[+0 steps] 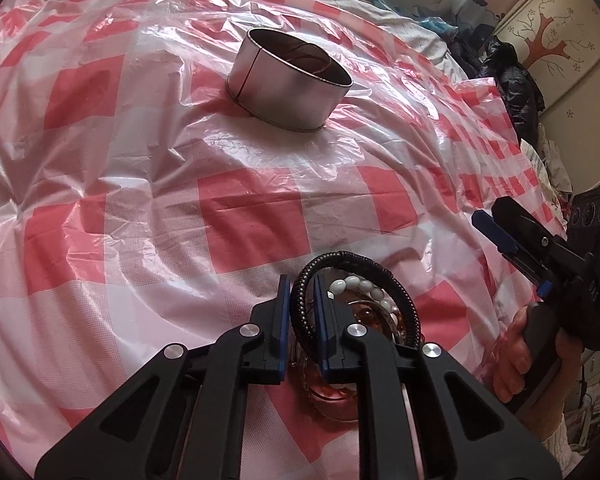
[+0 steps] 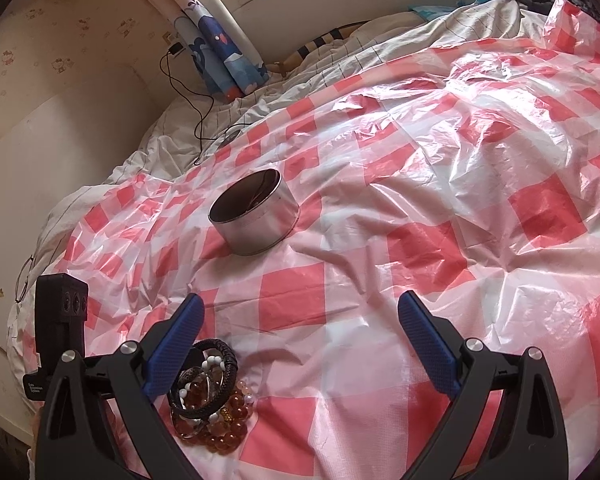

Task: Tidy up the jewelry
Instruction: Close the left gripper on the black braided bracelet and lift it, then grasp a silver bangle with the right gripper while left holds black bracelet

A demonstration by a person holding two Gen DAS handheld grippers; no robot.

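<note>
A pile of bracelets [image 2: 210, 394] lies on the red-and-white checked plastic sheet [image 1: 148, 208]: a black braided cord bracelet [image 1: 342, 258], a white bead bracelet [image 1: 358, 283] and amber bead bracelets [image 2: 228, 420]. My left gripper [image 1: 302, 304] is shut on the black braided bracelet, its blue pads pressing the cord from both sides. My right gripper [image 2: 302, 304] stands open just right of the pile, nothing between its fingers; in the left wrist view it shows at the right [image 1: 496, 220], with a hand on its handle. An open round metal tin [image 1: 288, 80] [image 2: 256, 212] stands farther back on the sheet.
The sheet is crumpled and covers a soft bed. A white quilt [image 2: 340, 64] and a black cable [image 2: 196, 108] lie beyond it, near the wall and a blue curtain [image 2: 220, 56]. Dark clothes [image 1: 516, 84] are heaped at the bed's right side.
</note>
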